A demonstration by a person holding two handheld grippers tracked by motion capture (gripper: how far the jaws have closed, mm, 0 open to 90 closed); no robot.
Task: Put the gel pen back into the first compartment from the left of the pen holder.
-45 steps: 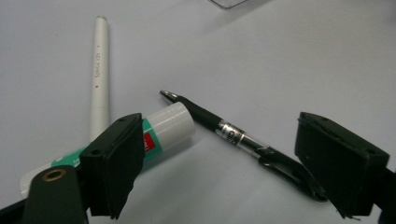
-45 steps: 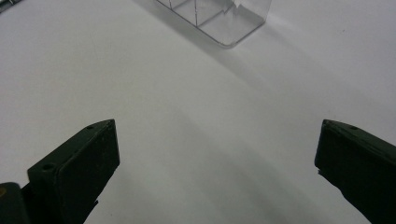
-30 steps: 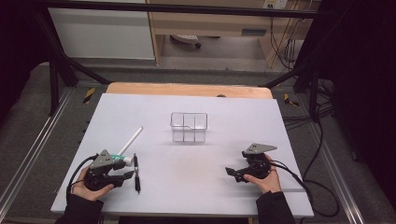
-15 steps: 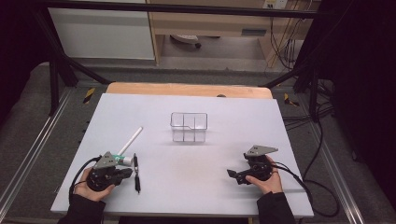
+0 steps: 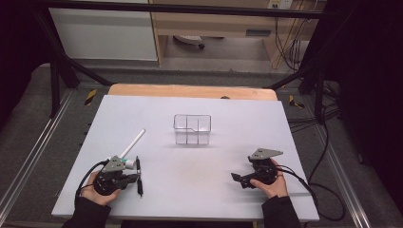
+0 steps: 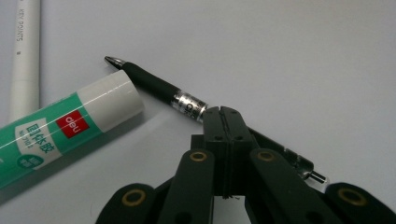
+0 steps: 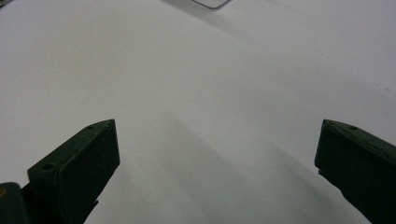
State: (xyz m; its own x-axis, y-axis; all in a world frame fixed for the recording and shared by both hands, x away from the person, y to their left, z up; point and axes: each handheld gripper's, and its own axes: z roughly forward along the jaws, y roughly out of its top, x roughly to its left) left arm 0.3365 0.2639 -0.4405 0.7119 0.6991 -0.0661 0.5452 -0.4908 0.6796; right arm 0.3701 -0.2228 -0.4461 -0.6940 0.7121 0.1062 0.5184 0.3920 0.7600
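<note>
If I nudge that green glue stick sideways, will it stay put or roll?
Likely to roll: the glue stick is a smooth round tube lying on its side on the flat white table. It looks rigid, probably light. The black pen lies close beside its cap and might stop it.

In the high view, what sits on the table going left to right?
Left gripper, then the white pen and black pen right beside it, → clear divided box → right gripper.
</note>
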